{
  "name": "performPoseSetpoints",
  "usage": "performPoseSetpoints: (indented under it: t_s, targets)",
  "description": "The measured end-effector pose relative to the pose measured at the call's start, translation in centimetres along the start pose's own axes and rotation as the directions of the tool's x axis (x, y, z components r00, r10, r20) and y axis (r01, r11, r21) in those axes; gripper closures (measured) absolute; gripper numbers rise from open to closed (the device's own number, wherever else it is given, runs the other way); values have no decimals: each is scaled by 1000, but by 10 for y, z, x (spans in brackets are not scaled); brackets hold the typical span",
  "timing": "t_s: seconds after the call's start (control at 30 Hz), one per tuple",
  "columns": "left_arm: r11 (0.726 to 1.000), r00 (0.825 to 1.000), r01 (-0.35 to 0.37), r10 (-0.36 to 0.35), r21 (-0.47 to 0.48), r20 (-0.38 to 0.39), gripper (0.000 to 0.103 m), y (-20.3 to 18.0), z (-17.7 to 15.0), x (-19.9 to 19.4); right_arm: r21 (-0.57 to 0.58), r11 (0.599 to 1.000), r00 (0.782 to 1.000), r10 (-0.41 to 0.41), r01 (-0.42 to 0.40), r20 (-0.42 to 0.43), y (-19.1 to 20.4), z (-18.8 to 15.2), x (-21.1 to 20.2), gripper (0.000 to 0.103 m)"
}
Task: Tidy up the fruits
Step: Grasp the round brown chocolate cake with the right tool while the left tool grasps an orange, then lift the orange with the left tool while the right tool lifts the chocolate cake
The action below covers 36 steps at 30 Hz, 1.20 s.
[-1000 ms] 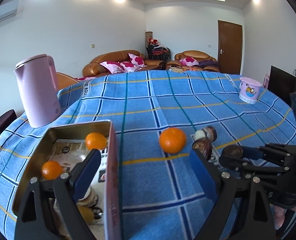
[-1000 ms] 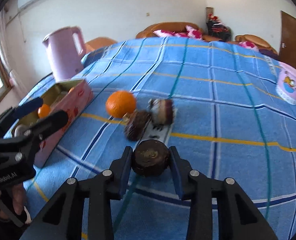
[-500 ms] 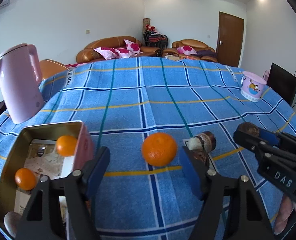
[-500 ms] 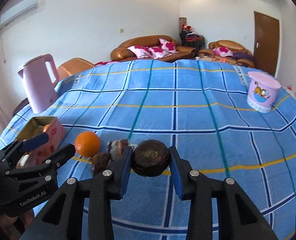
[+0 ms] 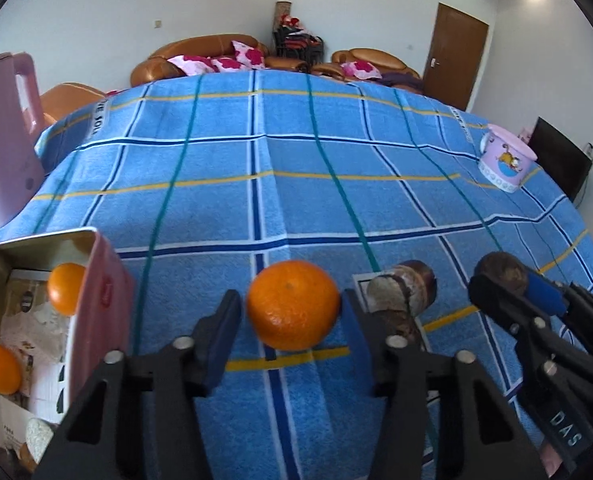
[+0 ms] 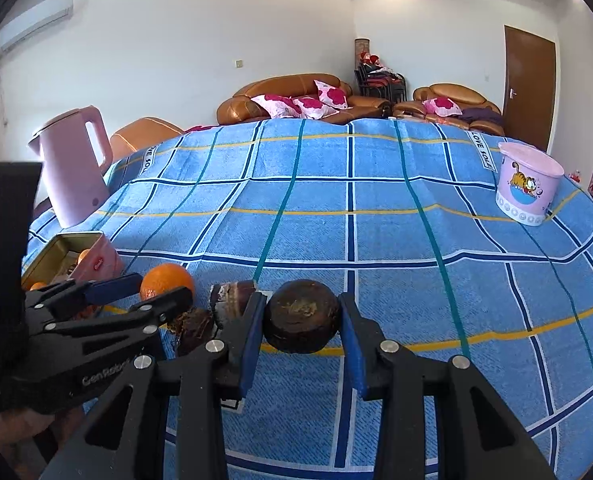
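My left gripper [image 5: 290, 322] is open, its jaws on either side of a large orange [image 5: 293, 305] lying on the blue checked cloth. It also shows in the right wrist view [image 6: 166, 278]. My right gripper [image 6: 301, 328] is shut on a dark brown round fruit [image 6: 301, 322], held above the cloth; it shows at the right of the left wrist view [image 5: 500, 270]. Two more dark brown fruits [image 5: 410, 286] [image 6: 194, 326] lie just right of the orange. An open pink tin [image 5: 98, 292] at the left holds two small oranges [image 5: 66, 288] [image 5: 0, 368].
A pink kettle [image 6: 74, 170] stands at the table's far left. A pink cartoon tub [image 6: 526, 188] stands at the far right. The blue checked cloth [image 6: 348, 208] covers the table. Sofas and a door lie beyond.
My left gripper has moved right and forward, bringing the large orange between its jaws. My right gripper has lifted the brown fruit off the cloth and drawn back to the right.
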<state>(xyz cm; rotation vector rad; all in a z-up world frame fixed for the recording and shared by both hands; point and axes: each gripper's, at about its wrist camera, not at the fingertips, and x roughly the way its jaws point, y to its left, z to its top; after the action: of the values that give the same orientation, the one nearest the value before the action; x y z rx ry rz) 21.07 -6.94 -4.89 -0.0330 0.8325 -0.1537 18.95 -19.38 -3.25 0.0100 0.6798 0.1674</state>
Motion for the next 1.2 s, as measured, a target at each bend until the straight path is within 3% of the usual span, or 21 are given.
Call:
performPoseSetpoints:
  t_s: [0.53, 1.2]
  targets:
    - [999, 993, 8, -4, -34, 119, 56, 8, -2, -24, 14, 999, 997, 32, -34, 70, -3, -1, -13, 64]
    - [999, 960, -39, 41, -11, 276, 56, 3, -9, -54, -25, 999, 984, 37, -33, 175, 4, -4, -32, 64]
